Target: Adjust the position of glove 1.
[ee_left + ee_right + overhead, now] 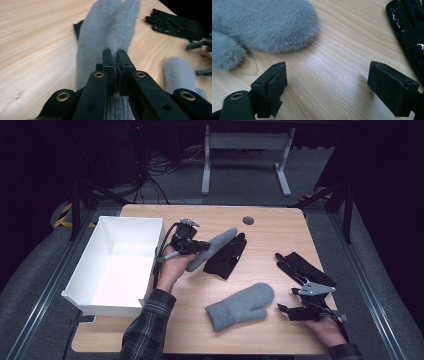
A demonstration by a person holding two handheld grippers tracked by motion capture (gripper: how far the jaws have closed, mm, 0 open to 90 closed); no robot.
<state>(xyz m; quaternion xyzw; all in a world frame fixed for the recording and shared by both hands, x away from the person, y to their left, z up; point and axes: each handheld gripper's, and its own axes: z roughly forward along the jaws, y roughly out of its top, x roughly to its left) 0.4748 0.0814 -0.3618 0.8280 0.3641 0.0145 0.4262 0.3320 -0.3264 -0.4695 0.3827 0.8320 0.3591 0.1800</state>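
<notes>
**Left gripper clamped on grey mitten, right gripper idle and wide apart**

Near edge, 5 o'clock: right gripper [288, 309] low over the table [280, 227], jaws wide apart, nothing between them, bare wood under them in the right gripper view. Just at its 9 o'clock, second grey mitten [240, 306] lies flat, untouched. Black glove [300, 267] at the right gripper's 12 o'clock, flat. Mid-table: left gripper [204, 246] pinched tight on the cuff of the held grey mitten [212, 249], which is raised and slanted over another black glove [227, 256]. White box [150, 270] at 9 o'clock, open-topped, by the left hand [170, 267].
</notes>
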